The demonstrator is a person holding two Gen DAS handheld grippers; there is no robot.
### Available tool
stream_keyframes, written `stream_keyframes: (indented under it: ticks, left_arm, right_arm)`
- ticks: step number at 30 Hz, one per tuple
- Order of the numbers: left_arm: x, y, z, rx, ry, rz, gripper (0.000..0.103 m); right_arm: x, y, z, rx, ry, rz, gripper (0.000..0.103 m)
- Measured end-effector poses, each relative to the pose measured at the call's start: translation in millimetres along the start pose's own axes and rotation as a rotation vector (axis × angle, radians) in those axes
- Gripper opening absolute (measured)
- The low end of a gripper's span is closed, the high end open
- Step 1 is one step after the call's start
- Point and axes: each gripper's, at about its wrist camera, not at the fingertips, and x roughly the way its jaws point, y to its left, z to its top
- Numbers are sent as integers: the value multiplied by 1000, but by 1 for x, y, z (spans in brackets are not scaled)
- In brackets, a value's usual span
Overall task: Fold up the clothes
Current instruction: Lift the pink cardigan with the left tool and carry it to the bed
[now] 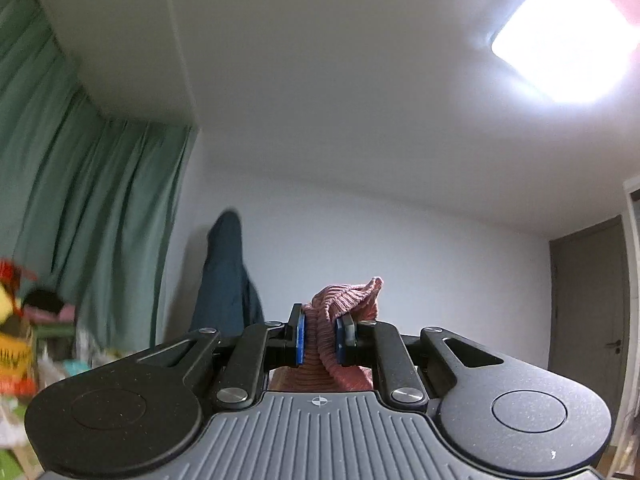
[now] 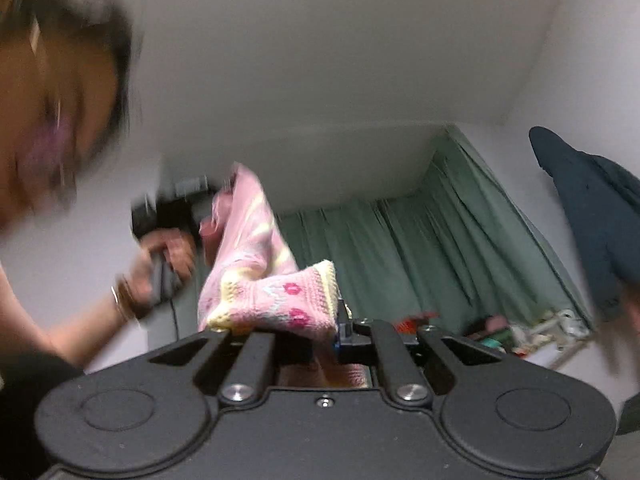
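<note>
Both cameras are tilted way up here, so it's mostly ceiling and walls.

Left wrist view: the left gripper (image 1: 322, 336) is clamped on a bunch of pink ribbed knit (image 1: 344, 300). The two blue pads (image 1: 301, 338) pinch the fabric between them, and a crumpled tuft sticks up past the fingertips toward 12 o'clock, tipping a bit to 1. The rest of the knit drops down behind the gripper body, so the long axis runs roughly up and down in this view. At 9 o'clock there's a green curtain (image 1: 92, 200), a dark blue garment (image 1: 228, 276) hangs on the wall just left of centre, a bright ceiling light (image 1: 568, 36) sits at 1 o'clock, and a grey door (image 1: 588, 296) at 3.

Right wrist view: the right gripper (image 2: 320, 340) is closed on the same piece, here showing a pink patterned knit edge with yellow trim and magenta motifs (image 2: 280, 304). The fabric covers the left finger, so only the right one is visible. From the grip the knit stretches up toward 11 o'clock, blurry, to where the person's hand (image 2: 168, 256) holds the other gripper's handle. The view is heavily motion-blurred on that side.
</note>
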Motion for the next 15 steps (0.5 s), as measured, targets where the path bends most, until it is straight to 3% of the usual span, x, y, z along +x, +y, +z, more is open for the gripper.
stream_keyframes:
  ticks: [3,6,10,12,13,15]
  left_arm:
    - [30,11,-7,34,86,27,14]
    - [85,36,-55,77,303,95,14]
    - [157,91,-183,70,613,214,14]
    - [183,114,-254,98,703,258,14]
    - [195,124,-285,113,728,269,14]
    - [215,138,-346,137,794,301,14]
  right_arm:
    - [-2,-21,8,43,12,-100,9]
    - [3,-61,-7,116,99,-267,9]
    - [11,-132,-43,243,219,-515,9]
    - [12,-167,-61,279,282,-679,9]
    - [10,-185,-71,294,322,-761,12]
    - [-6,-211,-93,302,357,-906,38]
